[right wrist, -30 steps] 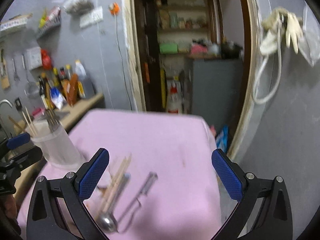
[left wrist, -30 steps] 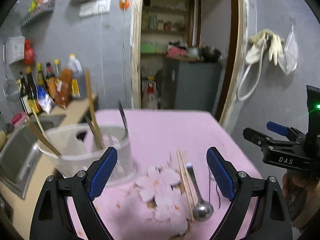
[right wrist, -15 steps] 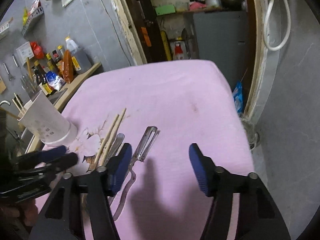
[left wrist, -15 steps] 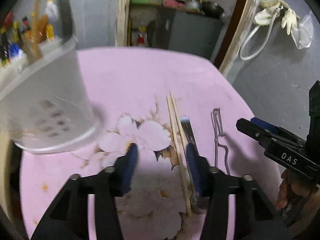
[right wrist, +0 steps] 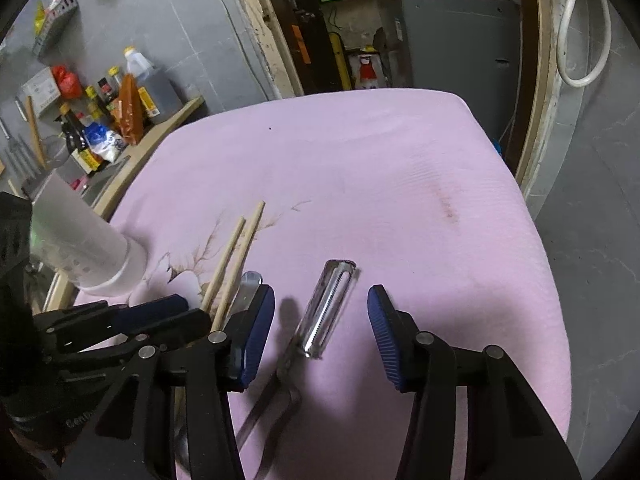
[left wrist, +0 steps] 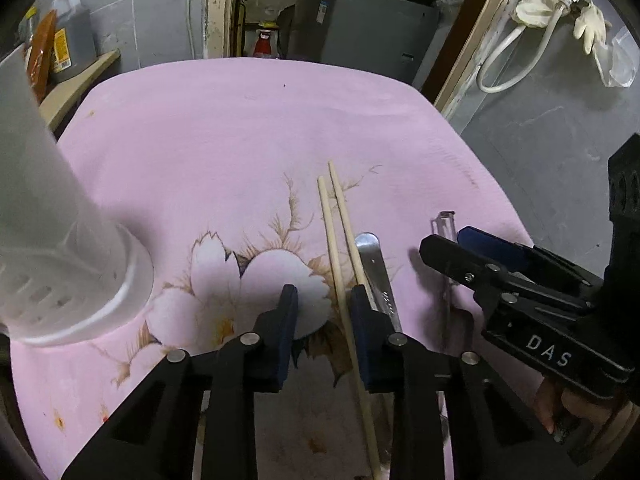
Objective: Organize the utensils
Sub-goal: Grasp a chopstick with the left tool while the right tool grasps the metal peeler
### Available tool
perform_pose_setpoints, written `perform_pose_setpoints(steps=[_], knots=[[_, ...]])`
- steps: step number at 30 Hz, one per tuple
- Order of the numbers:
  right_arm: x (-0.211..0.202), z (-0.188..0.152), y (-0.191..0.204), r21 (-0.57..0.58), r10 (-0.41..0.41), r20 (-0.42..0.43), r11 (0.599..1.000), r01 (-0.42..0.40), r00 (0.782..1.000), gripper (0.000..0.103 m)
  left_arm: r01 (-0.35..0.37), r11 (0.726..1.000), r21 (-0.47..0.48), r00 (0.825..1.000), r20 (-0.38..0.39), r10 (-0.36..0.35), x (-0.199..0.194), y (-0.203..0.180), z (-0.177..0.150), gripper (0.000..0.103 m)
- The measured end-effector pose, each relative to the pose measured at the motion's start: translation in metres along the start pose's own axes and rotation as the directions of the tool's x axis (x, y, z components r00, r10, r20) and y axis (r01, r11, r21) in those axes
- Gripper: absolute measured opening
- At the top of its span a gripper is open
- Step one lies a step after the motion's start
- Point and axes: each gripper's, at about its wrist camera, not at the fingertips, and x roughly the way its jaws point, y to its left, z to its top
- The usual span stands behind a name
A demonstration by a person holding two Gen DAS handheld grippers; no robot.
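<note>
Two wooden chopsticks [left wrist: 334,216] lie side by side on the pink cloth [left wrist: 248,128], with a metal spoon handle [left wrist: 376,268] just right of them. My left gripper [left wrist: 325,312] is low over the cloth, its jaws partly closed, one chopstick between them and the other at the right pad. A metal peeler [right wrist: 326,312] lies further right. My right gripper [right wrist: 320,334] is open and straddles the peeler without touching it. The chopsticks [right wrist: 236,252] and spoon handle [right wrist: 248,286] also show in the right wrist view. A white perforated utensil holder [left wrist: 48,248] stands at the left.
A counter with sauce bottles [right wrist: 120,116] and a sink lies beyond the table's left edge. A doorway with shelves and a grey cabinet [right wrist: 456,40] is behind the table. A grey wall with a white hose [left wrist: 516,56] is at the right.
Both grippers have dropped toward the cloth and narrowed. The left one has closed in around the chopsticks; the right one has come down over the peeler. The holder has slid to the left of view.
</note>
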Motion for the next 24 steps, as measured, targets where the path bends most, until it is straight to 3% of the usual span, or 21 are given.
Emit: perform_pose_setpoints(steps=[4, 7, 16, 19, 24], knots=[[0.004, -0.001, 0.003, -0.011, -0.047, -0.016, 0.999, 0.047, 0.999, 0.033, -0.014, 1.0, 0.014, 1.0, -0.009, 0.014, 0.004, -0.005, 0.001, 0.015], [0.002, -0.003, 0.004, -0.003, -0.057, -0.028, 0.998, 0.057, 0.998, 0.02, 0.005, 1.0, 0.016, 1.0, -0.012, -0.005, 0.004, -0.006, -0.002, 0.004], [-0.008, -0.012, 0.012, -0.023, 0.024, -0.075, 0.999, -0.025, 0.997, 0.012, 0.016, 0.997, -0.081, 1.0, -0.023, -0.018, -0.018, 0.002, -0.025, 0.003], [-0.009, -0.015, 0.014, -0.03, 0.018, -0.097, 0.999, -0.021, 0.995, 0.012, 0.0, 0.997, -0.078, 0.999, -0.034, -0.003, -0.028, 0.005, -0.033, 0.003], [-0.003, -0.015, 0.015, -0.027, 0.007, -0.122, 1.0, -0.011, 0.993, 0.013, 0.034, 0.995, -0.095, 0.994, -0.103, -0.044, -0.021, 0.012, -0.021, 0.005]])
